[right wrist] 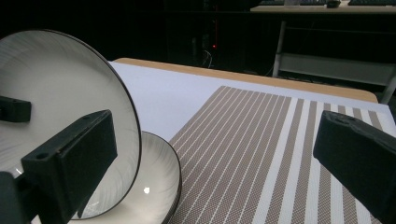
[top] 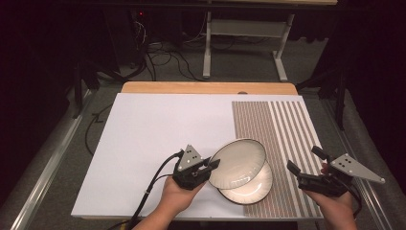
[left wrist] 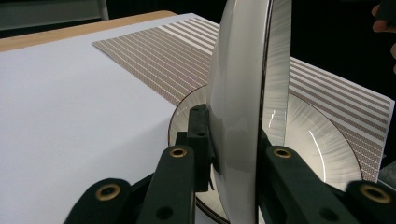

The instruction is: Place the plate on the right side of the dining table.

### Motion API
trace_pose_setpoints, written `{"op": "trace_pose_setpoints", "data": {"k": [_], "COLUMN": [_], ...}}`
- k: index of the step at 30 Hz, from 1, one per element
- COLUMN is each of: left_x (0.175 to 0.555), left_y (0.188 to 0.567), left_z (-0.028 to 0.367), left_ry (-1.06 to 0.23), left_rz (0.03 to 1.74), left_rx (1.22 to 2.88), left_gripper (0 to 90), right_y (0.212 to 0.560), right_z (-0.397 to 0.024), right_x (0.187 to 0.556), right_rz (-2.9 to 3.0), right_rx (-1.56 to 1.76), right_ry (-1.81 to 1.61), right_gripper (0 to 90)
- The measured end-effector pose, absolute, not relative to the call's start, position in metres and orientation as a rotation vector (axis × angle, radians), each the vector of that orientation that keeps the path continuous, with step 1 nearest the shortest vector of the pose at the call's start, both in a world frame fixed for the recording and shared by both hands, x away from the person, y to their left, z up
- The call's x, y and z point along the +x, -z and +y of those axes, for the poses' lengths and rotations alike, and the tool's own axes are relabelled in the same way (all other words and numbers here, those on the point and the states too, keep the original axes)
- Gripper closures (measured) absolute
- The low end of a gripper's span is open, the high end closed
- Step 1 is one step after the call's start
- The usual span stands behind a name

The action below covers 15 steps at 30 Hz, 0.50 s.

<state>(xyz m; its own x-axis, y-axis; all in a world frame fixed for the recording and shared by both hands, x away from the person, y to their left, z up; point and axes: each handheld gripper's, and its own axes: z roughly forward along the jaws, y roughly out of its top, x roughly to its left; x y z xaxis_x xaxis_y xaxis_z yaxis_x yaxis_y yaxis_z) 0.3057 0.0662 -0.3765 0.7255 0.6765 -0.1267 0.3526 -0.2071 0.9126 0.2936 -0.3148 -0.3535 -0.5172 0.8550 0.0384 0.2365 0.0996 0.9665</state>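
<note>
Dark curtains and grey carpet surround a white worktop (top: 143,134) bearing a striped placemat (top: 287,129). Left tool (top: 213,166) clenches a tilted plate (top: 238,163) above a second plate (top: 256,189); right tool (top: 306,160) gapes, released.

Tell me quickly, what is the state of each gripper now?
Left gripper: closed on the rim of the raised round white plate with a dark edge.
Right gripper: open, holding nothing.
</note>
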Motion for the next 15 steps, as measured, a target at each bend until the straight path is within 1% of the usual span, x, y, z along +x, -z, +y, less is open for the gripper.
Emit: {"op": "trace_pose_setpoints", "data": {"k": [11,15], "left_x": [0.307,0.307], "left_y": [0.377,0.377], "left_z": [0.066,0.066], "left_ry": [-0.352,-0.35], "left_rz": [0.801,0.799], "left_rx": [1.828,1.832], "left_gripper": [79.8,79.8], "right_y": [0.357,0.358], "right_z": [-0.291,-0.282], "right_x": [0.304,0.307], "right_rz": [1.933,1.964], "right_rx": [1.033,1.008], "right_ry": [-1.437,-1.437], "right_gripper": [2.6,4.7]}}
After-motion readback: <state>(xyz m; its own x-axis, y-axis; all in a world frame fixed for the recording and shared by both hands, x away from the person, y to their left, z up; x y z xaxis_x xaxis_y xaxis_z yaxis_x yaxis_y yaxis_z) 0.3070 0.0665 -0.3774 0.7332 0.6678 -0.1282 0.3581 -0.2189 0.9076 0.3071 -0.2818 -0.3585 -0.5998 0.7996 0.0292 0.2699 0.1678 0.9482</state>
